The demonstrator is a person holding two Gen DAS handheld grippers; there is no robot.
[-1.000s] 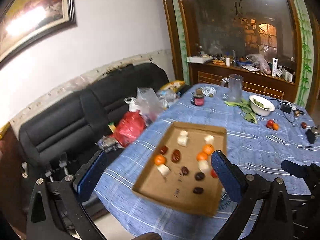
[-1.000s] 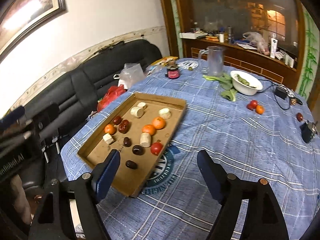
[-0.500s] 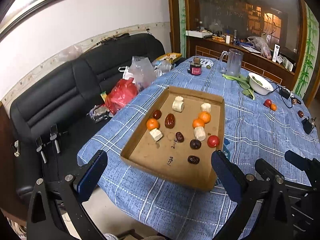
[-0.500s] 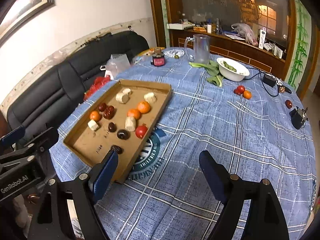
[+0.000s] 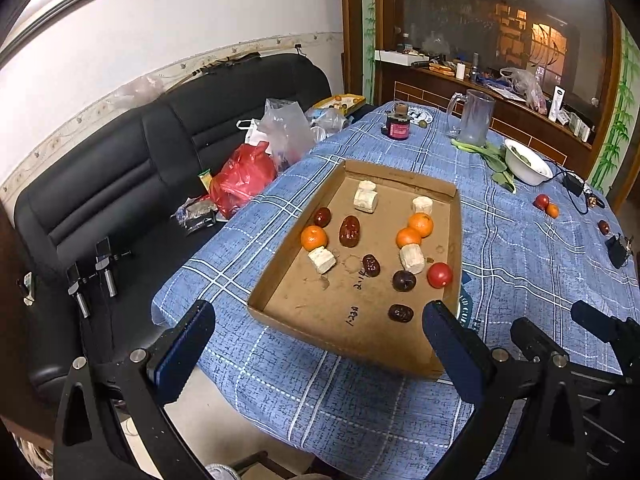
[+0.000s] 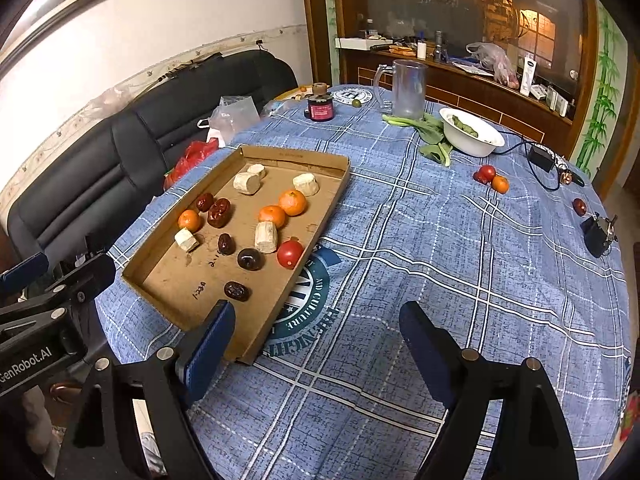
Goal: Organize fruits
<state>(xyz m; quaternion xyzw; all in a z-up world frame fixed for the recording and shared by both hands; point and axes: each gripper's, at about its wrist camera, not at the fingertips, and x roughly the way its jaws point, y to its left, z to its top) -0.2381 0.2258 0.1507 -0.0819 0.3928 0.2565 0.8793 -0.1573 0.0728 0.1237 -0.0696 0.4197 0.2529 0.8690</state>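
Observation:
A shallow cardboard tray [image 5: 280, 280] [image 6: 324, 212] lies on the blue checked tablecloth. It holds three oranges [image 5: 420, 224] [image 6: 292, 202], a red tomato [image 5: 439, 275] [image 6: 290, 253], several dark red dates [image 5: 349, 231] [image 6: 218, 212] and several pale cut chunks [image 5: 365, 201] [image 6: 265, 237]. My left gripper [image 5: 318, 346] is open and empty, above the tray's near edge. My right gripper [image 6: 316, 338] is open and empty, over the cloth at the tray's near right corner. More small fruits [image 6: 491, 178] [image 5: 546, 205] lie loose at the far right.
A white bowl [image 6: 472, 136], leafy greens [image 6: 434, 140], a clear jug [image 6: 408, 88] and a dark jar [image 6: 320, 108] stand at the back of the table. A black clip [image 6: 598, 234] and a charger cable [image 6: 540, 158] lie right. A black sofa [image 5: 120, 184] with bags [image 5: 244, 178] is left.
Both views have tilted down and drawn nearer the tray, which now sits larger and lower in each view. Both grippers stayed open and empty. Nothing on the table moved.

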